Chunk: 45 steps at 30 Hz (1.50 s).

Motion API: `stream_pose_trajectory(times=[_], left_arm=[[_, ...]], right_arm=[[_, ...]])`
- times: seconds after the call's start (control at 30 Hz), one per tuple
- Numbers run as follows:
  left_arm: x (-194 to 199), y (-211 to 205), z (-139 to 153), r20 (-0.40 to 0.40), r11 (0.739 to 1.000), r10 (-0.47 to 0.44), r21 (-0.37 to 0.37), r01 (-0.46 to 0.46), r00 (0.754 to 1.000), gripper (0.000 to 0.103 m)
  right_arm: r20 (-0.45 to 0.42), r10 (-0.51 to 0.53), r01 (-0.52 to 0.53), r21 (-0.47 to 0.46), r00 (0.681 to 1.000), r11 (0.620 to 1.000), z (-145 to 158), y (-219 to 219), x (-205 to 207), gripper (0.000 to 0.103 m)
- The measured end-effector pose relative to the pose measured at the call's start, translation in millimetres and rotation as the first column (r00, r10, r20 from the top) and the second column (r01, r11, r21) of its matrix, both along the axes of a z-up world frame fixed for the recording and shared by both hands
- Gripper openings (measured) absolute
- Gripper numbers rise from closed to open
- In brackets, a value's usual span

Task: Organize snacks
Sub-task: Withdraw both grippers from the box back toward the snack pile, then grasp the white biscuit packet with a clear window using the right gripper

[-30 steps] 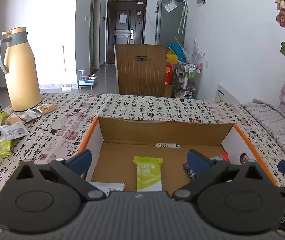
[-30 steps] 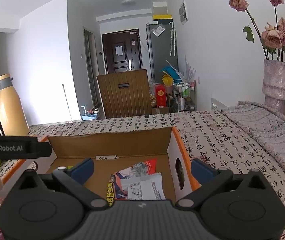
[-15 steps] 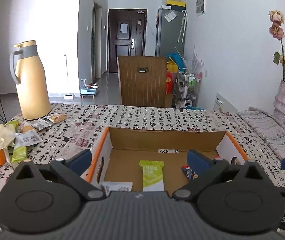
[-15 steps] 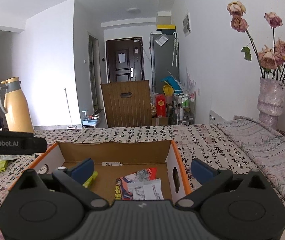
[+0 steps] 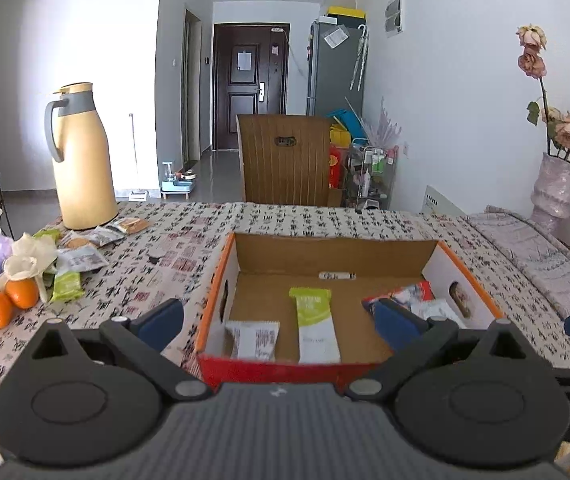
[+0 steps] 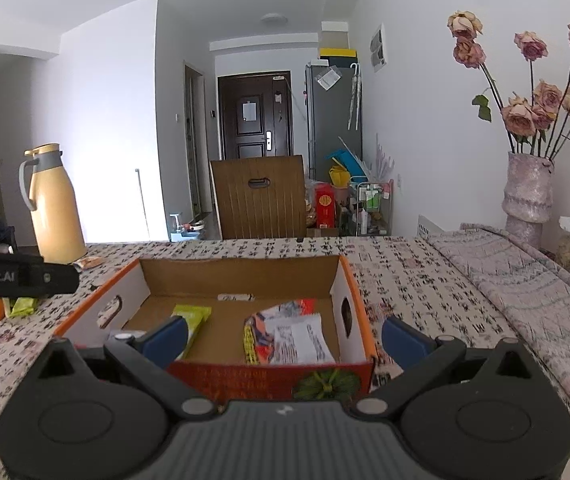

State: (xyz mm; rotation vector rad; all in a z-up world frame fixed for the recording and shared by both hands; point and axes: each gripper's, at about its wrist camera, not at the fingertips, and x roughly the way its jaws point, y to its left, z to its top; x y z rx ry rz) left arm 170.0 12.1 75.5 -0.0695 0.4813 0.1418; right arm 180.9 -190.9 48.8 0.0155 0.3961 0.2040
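Note:
An open cardboard box (image 5: 457,270) with an orange rim sits on the patterned tablecloth; it also shows in the right wrist view (image 6: 359,300). Inside lie a green snack bar (image 5: 317,322), a white packet (image 5: 253,340) and a red packet with a white one on it (image 6: 289,334). More snack packets (image 5: 81,258) lie loose at the left by the thermos. My left gripper (image 5: 279,320) is open and empty, held before the box's near wall. My right gripper (image 6: 283,338) is open and empty, also before the box.
A tall yellow thermos (image 5: 81,160) stands at the back left. Oranges (image 5: 7,300) and a plastic bag lie at the left edge. A vase of dried roses (image 6: 527,196) stands at the right. A wooden chair (image 5: 285,160) stands behind the table.
Both grippers have drawn back and up from over the box; the box's near red wall now shows. Both stay open and empty.

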Motion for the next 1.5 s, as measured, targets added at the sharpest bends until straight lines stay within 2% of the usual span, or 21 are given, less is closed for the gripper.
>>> stream_pose_trajectory(times=[0.53,0.97,1.5], left_arm=[[-62,7,-41,-0.037,1.0,-0.021,-0.01,0.021,0.999,0.103],[-100,12,-73,-0.109,1.0,-0.021,-0.024,0.019,0.994,0.103],[-124,22,-87,-0.136,0.999,-0.023,-0.048,0.016,0.99,0.103]], right_arm=[[-0.071,0.013,-0.013,-0.001,0.997,1.0,-32,-14,-62,0.103],[-0.163,0.031,-0.03,0.013,0.986,0.999,-59,-17,-100,0.103],[-0.262,-0.005,-0.003,-0.029,0.965,1.0,-95,-3,-105,0.103]])
